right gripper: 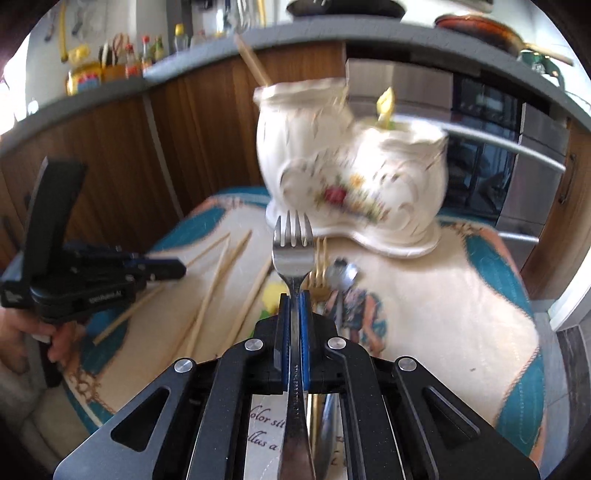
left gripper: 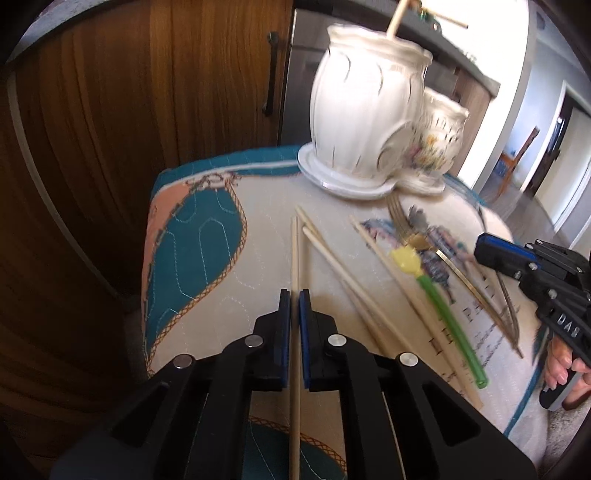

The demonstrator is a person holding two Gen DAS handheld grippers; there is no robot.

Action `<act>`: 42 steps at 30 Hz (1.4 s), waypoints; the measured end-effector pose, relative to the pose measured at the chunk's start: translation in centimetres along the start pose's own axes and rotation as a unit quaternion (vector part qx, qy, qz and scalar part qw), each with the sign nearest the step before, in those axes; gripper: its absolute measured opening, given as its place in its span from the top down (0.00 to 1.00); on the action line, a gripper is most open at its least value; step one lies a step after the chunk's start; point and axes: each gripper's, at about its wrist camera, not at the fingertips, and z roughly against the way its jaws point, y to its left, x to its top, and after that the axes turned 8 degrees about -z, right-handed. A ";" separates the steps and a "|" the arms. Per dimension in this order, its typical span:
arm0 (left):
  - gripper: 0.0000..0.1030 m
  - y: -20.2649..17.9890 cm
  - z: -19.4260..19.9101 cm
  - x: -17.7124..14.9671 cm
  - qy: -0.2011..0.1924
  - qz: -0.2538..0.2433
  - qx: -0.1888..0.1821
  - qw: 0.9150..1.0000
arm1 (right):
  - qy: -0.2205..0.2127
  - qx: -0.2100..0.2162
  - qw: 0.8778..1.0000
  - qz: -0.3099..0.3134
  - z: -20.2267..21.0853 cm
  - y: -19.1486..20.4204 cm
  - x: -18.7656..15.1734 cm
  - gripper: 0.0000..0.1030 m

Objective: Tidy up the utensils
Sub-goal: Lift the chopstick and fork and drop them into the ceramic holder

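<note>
On a quilted cloth point(left gripper: 207, 258) of teal and cream, loose chopsticks point(left gripper: 332, 266) lie scattered between the two tools, alongside a green-handled utensil with a yellow head point(left gripper: 436, 291), a gold fork point(right gripper: 320, 273) and a spoon point(right gripper: 341, 277). Wooden cabinets point(left gripper: 110, 129) stand behind.

At the far edge sits a white ceramic double holder point(right gripper: 351, 177) painted with flowers. Its taller pot point(left gripper: 365, 107) contains one chopstick point(left gripper: 395, 18), leaning out of the rim; the lower pot point(right gripper: 406, 147) holds a yellow-tipped utensil point(right gripper: 385, 107).

The left hand-held gripper point(left gripper: 294, 299) angles down toward the cloth, clenched on a single chopstick point(left gripper: 294, 258) that runs straight out between its blue pads. The right hand-held gripper point(right gripper: 294, 299), to the right, grasps a silver fork point(right gripper: 293, 251) by the neck, tines pointing toward the holder, raised above the other cutlery. A person's fingers point(left gripper: 561, 365) wrap that tool's handle.
</note>
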 end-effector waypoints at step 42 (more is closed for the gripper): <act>0.95 1.1 3.2 20.9 -0.357 0.032 -0.056 0.932 | -0.257 -0.031 0.959 -0.117 1.1 -7.1 14.3 0.94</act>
